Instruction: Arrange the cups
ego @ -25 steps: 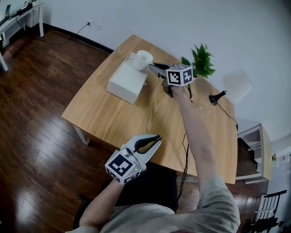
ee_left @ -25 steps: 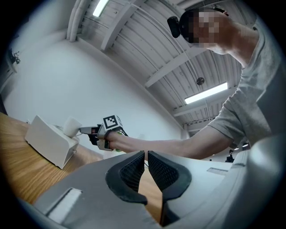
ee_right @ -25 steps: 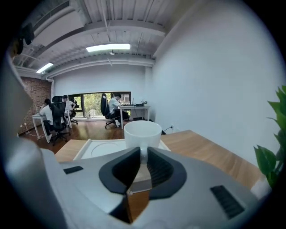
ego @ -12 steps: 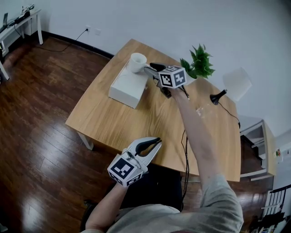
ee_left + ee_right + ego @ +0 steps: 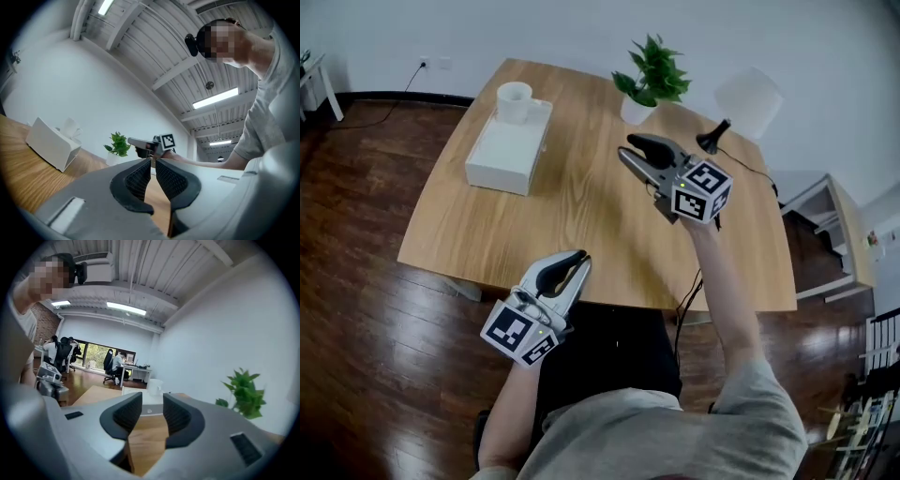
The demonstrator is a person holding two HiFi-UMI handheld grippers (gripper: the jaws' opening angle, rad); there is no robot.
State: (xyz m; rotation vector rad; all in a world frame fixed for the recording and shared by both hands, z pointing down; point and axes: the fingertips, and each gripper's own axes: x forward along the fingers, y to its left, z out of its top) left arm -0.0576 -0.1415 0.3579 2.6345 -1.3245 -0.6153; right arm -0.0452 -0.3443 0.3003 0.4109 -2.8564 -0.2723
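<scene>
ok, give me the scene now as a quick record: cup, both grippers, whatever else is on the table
cup: white, upright on the white box, far left part of the table
right gripper: above mid-table, jaws apart and closing, nothing between them
left gripper: at the table's near edge, jaws together, empty
other: potted plant and lamp along the far side

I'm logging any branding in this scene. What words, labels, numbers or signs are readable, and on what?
No readable text anywhere.
White cup: plain, no print.
White box under it: plain.
Left tongs: cube shows only black-and-white square patterns, no letters.
Right tongs, jaws closing with nothing between them: cube likewise shows patterns only.
</scene>
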